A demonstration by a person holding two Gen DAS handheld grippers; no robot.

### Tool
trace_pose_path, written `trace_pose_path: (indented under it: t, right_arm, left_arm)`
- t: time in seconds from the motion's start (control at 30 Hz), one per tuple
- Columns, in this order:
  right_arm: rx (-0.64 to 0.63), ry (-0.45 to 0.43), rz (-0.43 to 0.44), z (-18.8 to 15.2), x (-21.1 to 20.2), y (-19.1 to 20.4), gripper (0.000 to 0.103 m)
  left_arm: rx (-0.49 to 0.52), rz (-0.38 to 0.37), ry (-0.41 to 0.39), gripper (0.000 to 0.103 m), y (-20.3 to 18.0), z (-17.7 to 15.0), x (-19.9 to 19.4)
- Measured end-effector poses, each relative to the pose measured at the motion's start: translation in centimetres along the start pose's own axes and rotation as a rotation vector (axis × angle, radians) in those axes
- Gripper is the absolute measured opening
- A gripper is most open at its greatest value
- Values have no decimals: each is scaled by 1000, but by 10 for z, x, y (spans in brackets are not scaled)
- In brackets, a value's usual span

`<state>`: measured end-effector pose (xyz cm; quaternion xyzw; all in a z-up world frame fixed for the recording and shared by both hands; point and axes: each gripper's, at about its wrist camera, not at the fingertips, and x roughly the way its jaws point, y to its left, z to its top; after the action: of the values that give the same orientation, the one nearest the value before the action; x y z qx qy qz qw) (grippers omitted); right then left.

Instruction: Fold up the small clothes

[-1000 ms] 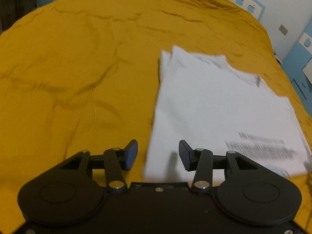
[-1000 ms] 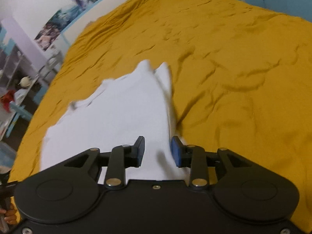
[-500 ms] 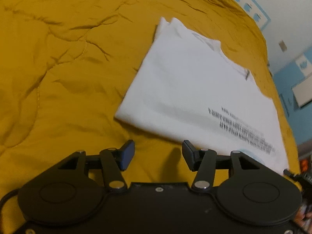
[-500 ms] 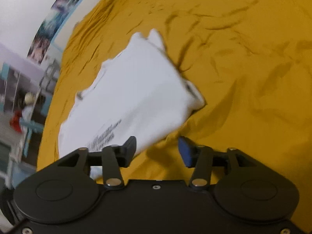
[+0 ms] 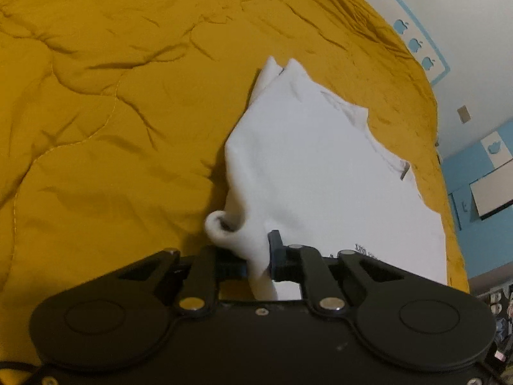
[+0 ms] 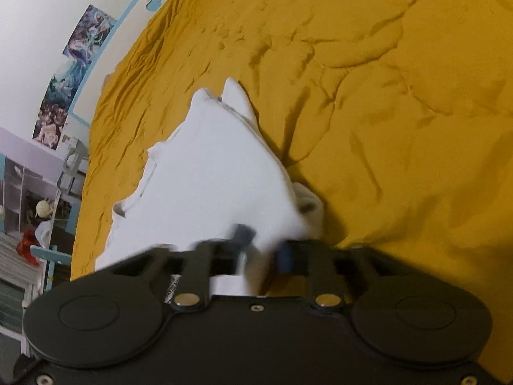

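Note:
A white t-shirt (image 5: 320, 166) with black print lies partly folded on a mustard-yellow bedspread (image 5: 112, 112). My left gripper (image 5: 258, 256) is shut on the shirt's near left corner, and the cloth bunches up between its fingers. In the right wrist view the same shirt (image 6: 208, 173) lies ahead. My right gripper (image 6: 264, 250) is shut on the shirt's near edge, with white cloth pinched between its blurred fingers. The shirt's far end with the sleeves stays flat on the bed.
The bedspread (image 6: 384, 96) is wrinkled all around the shirt. A white wall with blue apple stickers (image 5: 413, 45) runs along the bed's far side. Posters (image 6: 77, 73) and a shelf with toys (image 6: 35, 224) stand beyond the bed's left edge.
Both grippers were open and short of the shirt's near edge. They have moved in and closed on the shirt's near corners, and the cloth now bunches at both.

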<state>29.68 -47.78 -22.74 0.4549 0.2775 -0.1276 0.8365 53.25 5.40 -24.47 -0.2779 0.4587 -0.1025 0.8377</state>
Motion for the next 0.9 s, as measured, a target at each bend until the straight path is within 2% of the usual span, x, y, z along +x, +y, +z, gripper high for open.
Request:
trace_pose_path:
  t: [0.1,0.27,0.53,0.7,0.9]
  right_arm:
    - [-22,-9,2,1,-8,3,7]
    - [-59,-35,26,9,-28,16,5]
    - [-137,-64,80,8,-79,46,5]
    - [-162,-53,90,-12,-119,40,5]
    - [-179,-13,56,-47,-153,8,5]
  left_arm:
    - [52,28,-16,7,-10,-1,-6]
    - [104,30,-28,6,-22,4,-22]
    - [199,10,-49,5,-48,0,-81]
    - [227,6,-34,5,-42,-28,-122]
    - [245,27,14,5,-21,-72,-145]
